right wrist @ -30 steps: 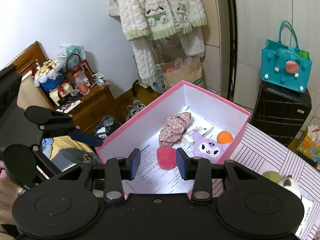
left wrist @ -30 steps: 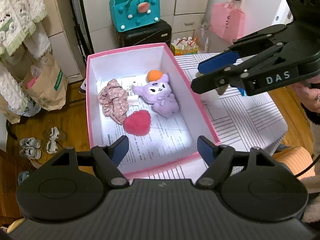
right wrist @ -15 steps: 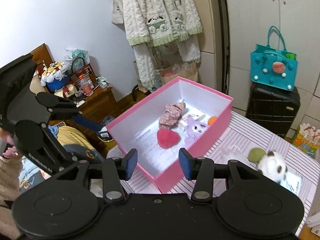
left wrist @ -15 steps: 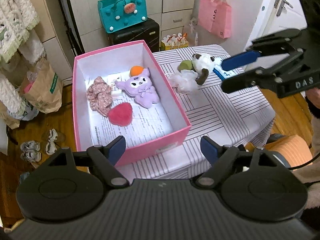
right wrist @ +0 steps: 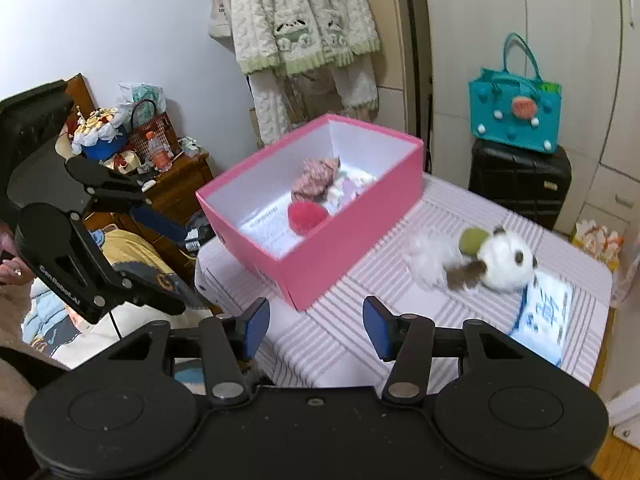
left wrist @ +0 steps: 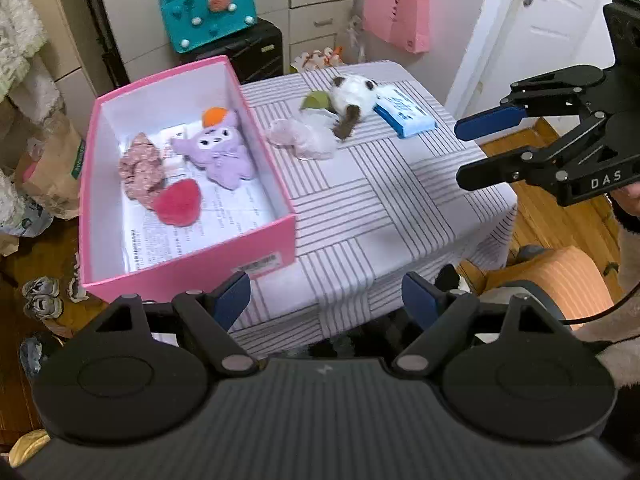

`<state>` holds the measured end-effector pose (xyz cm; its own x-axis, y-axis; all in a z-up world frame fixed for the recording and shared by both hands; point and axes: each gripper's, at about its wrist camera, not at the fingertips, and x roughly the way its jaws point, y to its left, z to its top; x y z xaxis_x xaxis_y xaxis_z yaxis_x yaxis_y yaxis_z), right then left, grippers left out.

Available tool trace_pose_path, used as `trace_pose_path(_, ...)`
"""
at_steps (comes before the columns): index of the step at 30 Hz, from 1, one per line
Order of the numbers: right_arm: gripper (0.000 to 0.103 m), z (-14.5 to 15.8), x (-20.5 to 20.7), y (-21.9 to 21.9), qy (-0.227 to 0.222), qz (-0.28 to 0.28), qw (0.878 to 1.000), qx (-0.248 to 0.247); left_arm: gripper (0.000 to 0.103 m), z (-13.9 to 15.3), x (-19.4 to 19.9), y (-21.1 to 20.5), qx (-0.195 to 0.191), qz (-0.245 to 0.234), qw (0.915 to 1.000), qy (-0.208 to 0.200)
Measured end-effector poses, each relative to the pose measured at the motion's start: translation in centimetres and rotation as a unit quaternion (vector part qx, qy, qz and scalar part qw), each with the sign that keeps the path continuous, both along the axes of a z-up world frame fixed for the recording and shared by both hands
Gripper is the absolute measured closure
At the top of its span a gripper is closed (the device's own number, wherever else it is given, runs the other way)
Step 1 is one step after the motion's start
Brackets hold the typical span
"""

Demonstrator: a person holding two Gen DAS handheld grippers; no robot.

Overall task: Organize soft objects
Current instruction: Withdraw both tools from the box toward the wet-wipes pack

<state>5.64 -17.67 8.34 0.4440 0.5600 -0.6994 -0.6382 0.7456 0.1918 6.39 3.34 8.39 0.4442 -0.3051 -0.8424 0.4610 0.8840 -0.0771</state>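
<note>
Pink box (left wrist: pixel 188 268) at 9 o'clock on tabletop (left wrist: pixel 384 196); panda toy (left wrist: pixel 352 96) at 1 o'clock. Left claw (left wrist: pixel 326 306) and right claw (right wrist: pixel 316 326) both spread, empty, just been opening.

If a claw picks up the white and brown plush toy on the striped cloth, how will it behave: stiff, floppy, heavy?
The white and brown plush toy looks fluffy, so it probably squashes under the pads. Its brown limb lies limp on the striped cloth, so it likely dangles when lifted. It seems light and unlikely to roll far.
</note>
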Motion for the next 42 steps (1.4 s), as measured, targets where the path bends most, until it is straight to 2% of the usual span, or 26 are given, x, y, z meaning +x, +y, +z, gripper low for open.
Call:
trace_pose_path(7,0.045,-2.5,-1.5,-1.9,0.022,-0.002,1.000,-0.009,0.020,-1.1,-0.6,-2.6,0.003,-0.019,0.9998,0.011)
trace_pose_path(13,0.043,-4.4,-2.1,-3.8,0.024,-0.008,1.000,-0.004,0.020,-2.5,-0.5,-4.3,-0.004,-0.027,0.9993,0.025)
trace_pose_path(18,0.041,-6.0,-2.1,-5.5,0.019,-0.021,1.000,-0.003,0.020,-2.8,-0.3,-6.1,-0.004,-0.048,0.9988,0.004)
trace_pose_path(30,0.038,-8.2,-0.7,-9.3,0.004,-0.038,0.999,0.004,0.020,-3.2,2.8,-10.8,-0.039,-0.086,0.9955,-0.012)
trace_pose_path(36,0.038,-9.7,0.9,-11.4,-0.002,-0.072,0.997,0.015,0.020,-3.9,4.9,-13.3,-0.053,-0.097,0.9937,-0.019)
trace_pose_path(42,0.037,-12.1,2.2,-13.3,-0.039,-0.121,0.991,0.033,0.020,-5.1,6.7,-15.4,-0.072,-0.104,0.9916,-0.030)
